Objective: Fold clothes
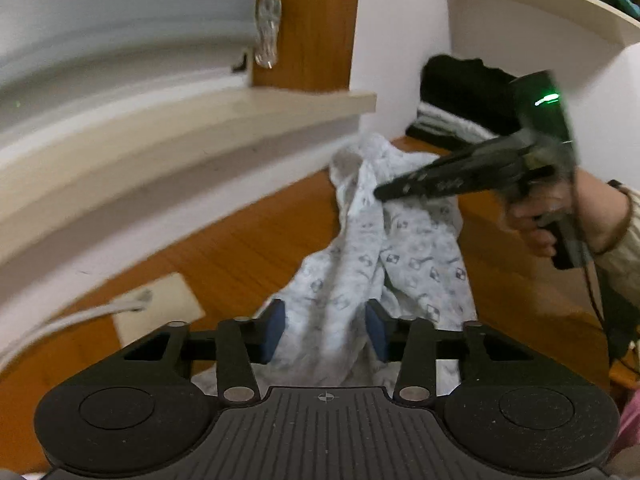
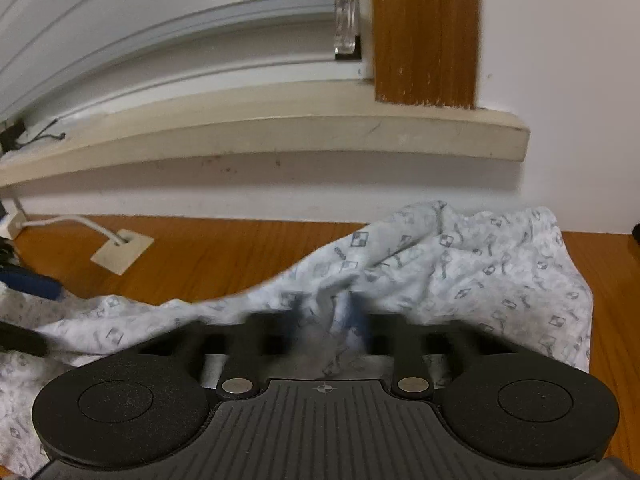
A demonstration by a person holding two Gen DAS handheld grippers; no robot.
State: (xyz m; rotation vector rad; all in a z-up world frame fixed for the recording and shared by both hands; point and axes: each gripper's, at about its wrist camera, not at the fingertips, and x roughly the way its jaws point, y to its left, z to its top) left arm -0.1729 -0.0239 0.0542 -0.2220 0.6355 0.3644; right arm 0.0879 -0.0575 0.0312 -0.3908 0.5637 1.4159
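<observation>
The printed garment [image 1: 384,264] lies crumpled on the wooden tabletop [image 1: 248,248], just in front of the windowsill [image 1: 200,128] and stretched along the wall below it; it is not yet flat, so I judge this to be the spreading-out step that comes before any fold.

The right gripper [image 2: 328,320] has its fingers clenched on a bunched ridge of the garment; seen from the left wrist view, the same gripper [image 1: 380,194] bites the cloth at the end nearer the windowsill's corner, with a hand [image 1: 540,216] around its handle; a pinch on a raised ridge gives a firm hold on thin fabric and lets that end be lifted or pulled taut.

The left gripper [image 1: 326,330] sits at the garment's other end, farther from the windowsill; its blue fingers [image 1: 276,330] stand apart with cloth running between them, and they do not appear to press on it, so I read them as released and only straddling the fabric; placed there, it is probably lining up for a matching pinch, so both ends can be drawn apart.

A stack of dark and light folded clothes [image 1: 464,100] rests beyond the windowsill's end, likely the finished pile; a white cable [image 2: 76,224] runs to a cream plate [image 2: 122,252] on the tabletop below the windowsill, beside the garment.
</observation>
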